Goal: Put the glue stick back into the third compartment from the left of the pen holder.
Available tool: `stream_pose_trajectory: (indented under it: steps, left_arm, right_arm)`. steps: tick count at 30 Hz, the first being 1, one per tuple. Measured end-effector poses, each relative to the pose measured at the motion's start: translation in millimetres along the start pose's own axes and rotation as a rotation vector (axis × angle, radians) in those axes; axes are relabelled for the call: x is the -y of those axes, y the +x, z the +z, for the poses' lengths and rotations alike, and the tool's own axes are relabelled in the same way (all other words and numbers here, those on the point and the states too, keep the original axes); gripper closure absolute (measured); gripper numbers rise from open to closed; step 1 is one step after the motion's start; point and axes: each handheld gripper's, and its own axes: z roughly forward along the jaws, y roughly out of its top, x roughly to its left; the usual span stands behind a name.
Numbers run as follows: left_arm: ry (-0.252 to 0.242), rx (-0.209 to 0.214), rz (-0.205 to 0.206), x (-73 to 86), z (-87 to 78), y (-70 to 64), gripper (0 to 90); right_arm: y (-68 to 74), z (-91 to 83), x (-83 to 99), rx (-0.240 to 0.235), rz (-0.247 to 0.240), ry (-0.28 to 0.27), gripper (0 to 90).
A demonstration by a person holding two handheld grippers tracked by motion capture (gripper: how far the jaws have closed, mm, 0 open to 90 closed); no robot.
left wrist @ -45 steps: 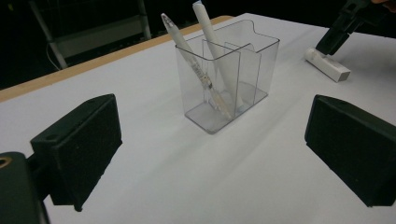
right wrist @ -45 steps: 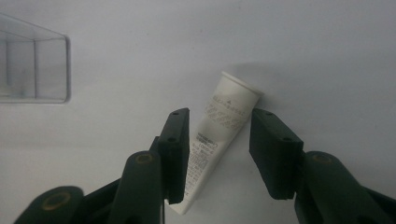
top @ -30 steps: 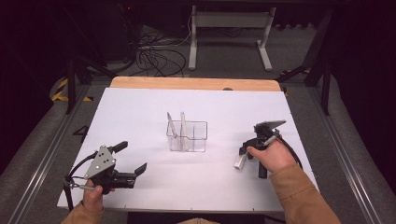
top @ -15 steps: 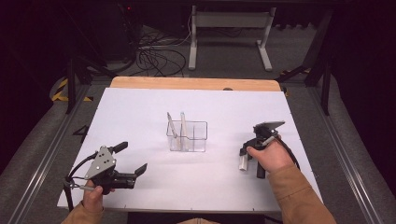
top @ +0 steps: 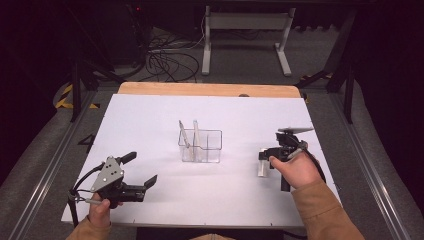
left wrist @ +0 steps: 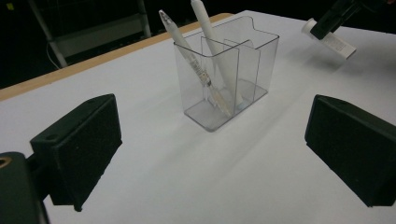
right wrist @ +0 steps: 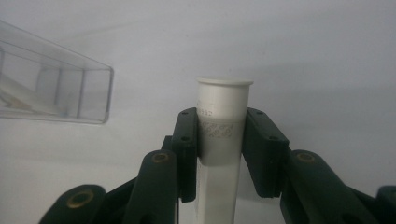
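A clear plastic holder (top: pixel 200 146) with compartments stands mid-table, and two white pens (top: pixel 189 134) lean in its left part. In the left gripper view the holder (left wrist: pixel 227 77) and the pens (left wrist: pixel 201 70) lie ahead of the wide-open jaws. My left gripper (top: pixel 141 168) rests open at the front left with nothing between its pads (left wrist: pixel 78 149). To the right of the holder, my right gripper (top: pixel 268 153) is shut on a white tube (top: pixel 262 166). The tube (right wrist: pixel 223 112) sticks out past the jaws, its flat end pointing away, just above the table.
The white table top (top: pixel 240 115) ends in a wooden strip (top: pixel 207 89) at the far edge. Beyond it are cables (top: pixel 167 62) and a metal stand (top: pixel 245 35) on the floor. The holder's corner (right wrist: pixel 56 88) shows left of the right jaws.
The right gripper has turned a little with the tube, which now hangs straighter. The left gripper and the holder have stayed put.
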Motion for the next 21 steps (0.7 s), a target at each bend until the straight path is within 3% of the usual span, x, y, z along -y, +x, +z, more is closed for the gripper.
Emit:
stream_pose_trajectory:
  steps: [5,14,21]
  left_arm:
    - [-0.002,-0.001,-0.001,0.0,-0.1,0.1,4.4]
    - [-0.003,-0.003,-0.002,0.0,-0.2,0.1,4.4]
    - [-0.005,-0.007,-0.002,0.1,-0.4,0.3,4.4]
  right_arm:
    - [5.5,-11.4,1.2,-0.021,-0.051,-0.062,67.6]
    - [11.1,-23.1,1.1,-0.034,-0.078,-0.120,67.6]
    - [15.6,-31.5,1.9,-0.065,-0.176,-0.218,67.6]
